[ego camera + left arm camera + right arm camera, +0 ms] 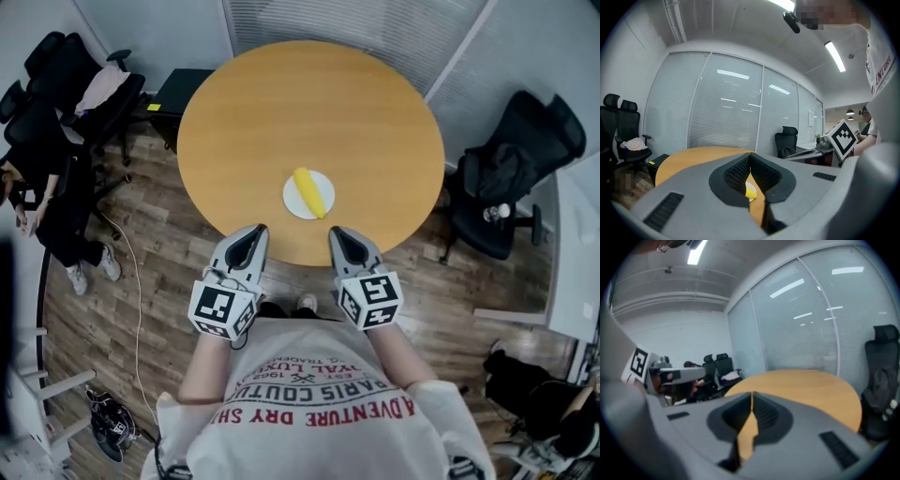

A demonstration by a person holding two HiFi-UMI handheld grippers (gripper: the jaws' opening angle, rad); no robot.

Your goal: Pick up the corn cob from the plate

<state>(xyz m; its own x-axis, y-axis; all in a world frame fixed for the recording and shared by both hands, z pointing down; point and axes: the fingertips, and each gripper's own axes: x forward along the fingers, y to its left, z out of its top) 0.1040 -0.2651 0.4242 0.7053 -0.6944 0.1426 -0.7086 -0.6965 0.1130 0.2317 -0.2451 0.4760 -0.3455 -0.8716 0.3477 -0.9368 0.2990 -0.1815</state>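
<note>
A yellow corn cob [311, 191] lies on a small white plate [292, 198] near the front edge of a round wooden table [309, 122]. Both grippers hover at that near edge, short of the plate. My left gripper [259, 230] is below-left of the plate, my right gripper [337, 232] below-right. Each has its jaws together with nothing between them. In the left gripper view the corn cob [750, 191] and the plate's rim show through the slit between the shut jaws [750, 157]. The right gripper view shows only tabletop beyond the shut jaws [752, 394].
Black office chairs stand to the left [70, 80] and right [520, 169] of the table. A person [42, 202] sits at the far left. A cable [136, 291] runs over the wood floor. A white desk [572, 272] is at the right. Glass walls with blinds lie behind the table.
</note>
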